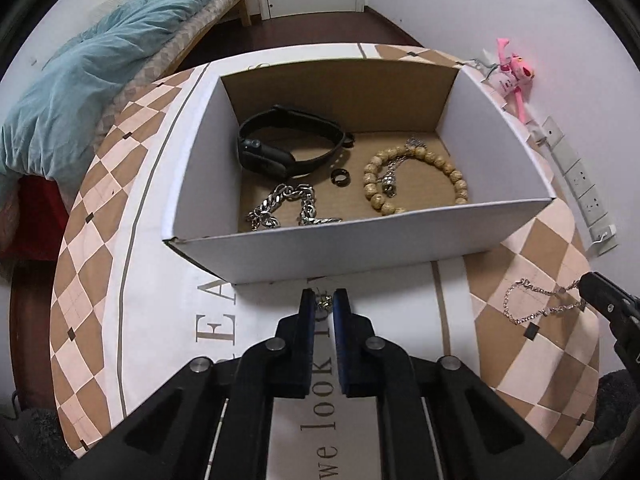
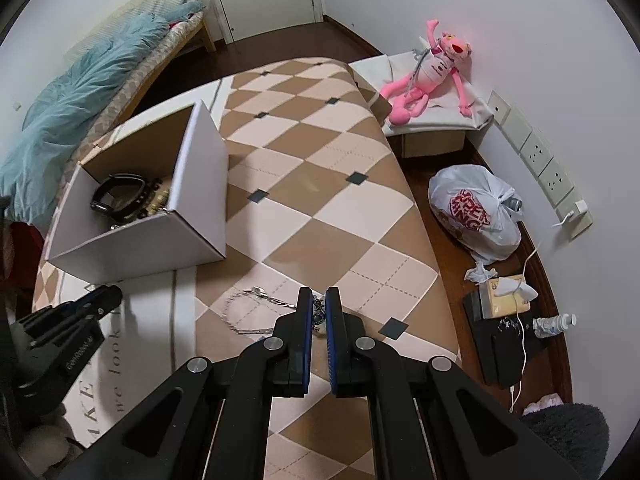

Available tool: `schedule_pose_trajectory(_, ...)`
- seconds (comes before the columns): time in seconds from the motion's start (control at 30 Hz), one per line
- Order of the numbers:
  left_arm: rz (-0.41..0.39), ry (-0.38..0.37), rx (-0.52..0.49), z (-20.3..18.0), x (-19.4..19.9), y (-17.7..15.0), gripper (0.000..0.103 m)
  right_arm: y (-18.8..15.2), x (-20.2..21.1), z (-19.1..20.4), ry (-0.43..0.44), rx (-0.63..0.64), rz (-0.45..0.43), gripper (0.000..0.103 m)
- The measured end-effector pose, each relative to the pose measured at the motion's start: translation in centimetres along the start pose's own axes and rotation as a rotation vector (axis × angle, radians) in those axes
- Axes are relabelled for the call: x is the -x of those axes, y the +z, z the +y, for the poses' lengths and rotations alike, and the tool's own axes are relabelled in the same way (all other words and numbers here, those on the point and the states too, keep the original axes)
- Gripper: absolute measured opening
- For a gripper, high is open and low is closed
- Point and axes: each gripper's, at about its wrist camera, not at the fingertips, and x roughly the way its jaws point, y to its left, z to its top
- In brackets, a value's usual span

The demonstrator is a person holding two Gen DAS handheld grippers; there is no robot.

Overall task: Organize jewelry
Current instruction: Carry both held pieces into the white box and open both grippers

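Jewelry is lying partly in the box (image 1: pixel 500 120) at twelve o'clock: watch (image 1: pixel 280 144), bead bracelet (image 1: pixel 416 178), chunky chain (image 1: pixel 280 208), ring (image 1: pixel 341 178). Left gripper (image 1: pixel 323 300) is pinching a small metal piece (image 1: pixel 325 301), too hidden to name. Right gripper (image 2: pixel 319 312) is clamping one end of a thin silver chain (image 2: pixel 240 316) trailing toward nine o'clock on the checked cloth (image 2: pixel 320 160). Both pieces are probably handling light, limp and slippery, so gripping a clasp or charm seems safest.

1. Left gripper (image 1: pixel 324 300), lower centre of frame: black angular linkage arms, blue finger pads, round silver pivot pins.
2. Right gripper (image 2: pixel 319 300): identical black build; small white lettering is seen on the left unit's body.
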Motion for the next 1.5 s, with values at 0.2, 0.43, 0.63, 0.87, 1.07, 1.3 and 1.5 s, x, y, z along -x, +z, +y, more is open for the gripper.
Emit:
schedule_pose_trajectory(0.2,-0.032,-0.035,0.023,1.5,2.4,-0.5,0.006,0.2,2.6,0.5,0.042,0.005,-0.038,0.006)
schedule_pose_trajectory(0.43,-0.057,-0.064,0.073,4.4,5.2,-1.7,0.006,0.4,5.1,0.7,0.093,0.000,-0.070,0.006)
schedule_pose_trajectory(0.63,-0.081,-0.102,0.118,6.1,7.6,-1.6,0.006,1.4,7.3,1.3,0.157,-0.018,-0.088,0.006)
schedule_pose_trajectory(0.87,-0.134,-0.165,0.112,6.5,11.0,1.7,0.006,5.2,12.1,3.9,0.266,0.038,-0.151,0.006)
schedule_pose_trajectory(1.07,-0.119,-0.213,0.092,6.5,11.1,6.4,0.006,9.6,13.1,7.8,0.310,0.139,-0.164,0.006)
schedule_pose_trajectory(1.3,0.016,-0.260,0.100,6.7,6.4,10.1,0.007,13.2,7.2,11.3,0.309,0.200,-0.010,0.006)
schedule_pose_trajectory(1.5,0.154,-0.228,0.126,6.9,2.5,11.7,0.008,14.0,1.6,11.9,0.309,0.189,0.140,0.007)
